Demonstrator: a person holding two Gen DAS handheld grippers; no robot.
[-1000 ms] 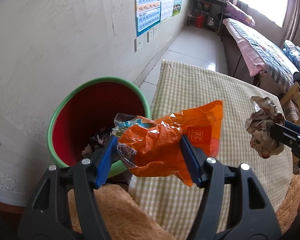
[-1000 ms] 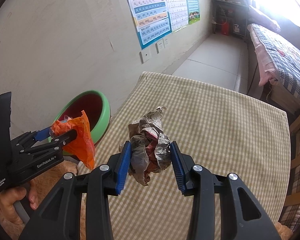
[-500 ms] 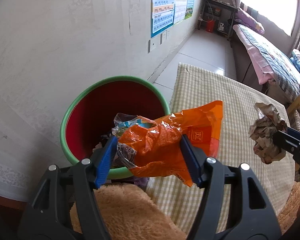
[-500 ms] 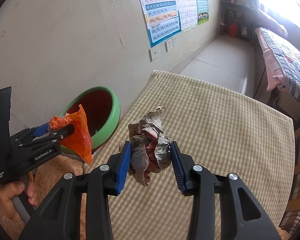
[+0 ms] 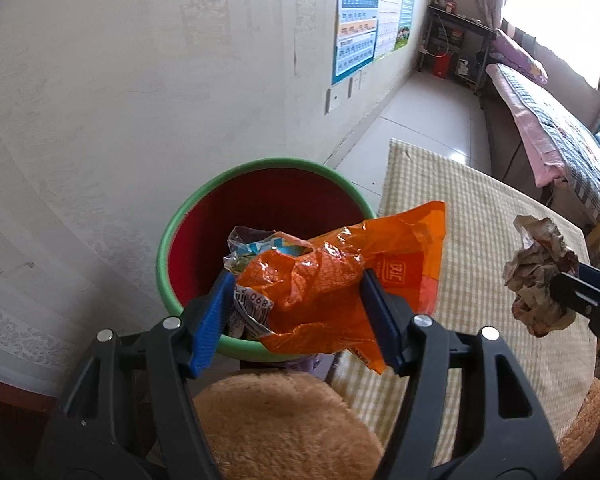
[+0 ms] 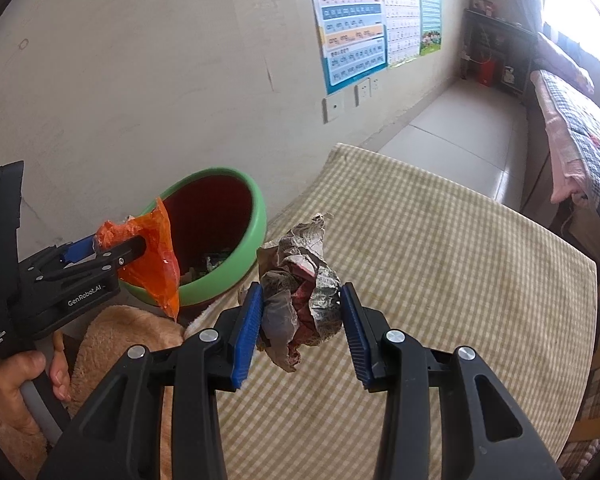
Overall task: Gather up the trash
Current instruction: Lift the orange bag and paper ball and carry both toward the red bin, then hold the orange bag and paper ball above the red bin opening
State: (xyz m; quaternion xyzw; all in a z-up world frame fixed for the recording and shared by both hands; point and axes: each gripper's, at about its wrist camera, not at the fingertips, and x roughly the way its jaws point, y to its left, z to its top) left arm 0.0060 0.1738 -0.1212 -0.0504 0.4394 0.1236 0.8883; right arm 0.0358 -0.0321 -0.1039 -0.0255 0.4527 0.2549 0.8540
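Observation:
My left gripper (image 5: 296, 312) is shut on a crumpled orange plastic wrapper (image 5: 340, 280) and holds it over the near rim of a green bin with a red inside (image 5: 260, 188). The right wrist view shows that wrapper (image 6: 156, 248) at the bin's (image 6: 240, 256) near left edge. My right gripper (image 6: 302, 320) is shut on a ball of crumpled newspaper (image 6: 300, 280), above the checked table (image 6: 460, 260) just right of the bin. The ball also shows in the left wrist view (image 5: 540, 276). Some trash lies in the bin.
The bin stands against a pale wall (image 5: 140, 100) beside the table's left edge. A fuzzy tan sleeve (image 5: 284, 428) lies below the left gripper. A bed (image 6: 572, 128) runs along the right, with tiled floor (image 6: 452, 136) beyond the table.
Both grippers have moved left toward the bin with their loads. The orange wrapper has gone from over the table edge to over the bin's near rim.

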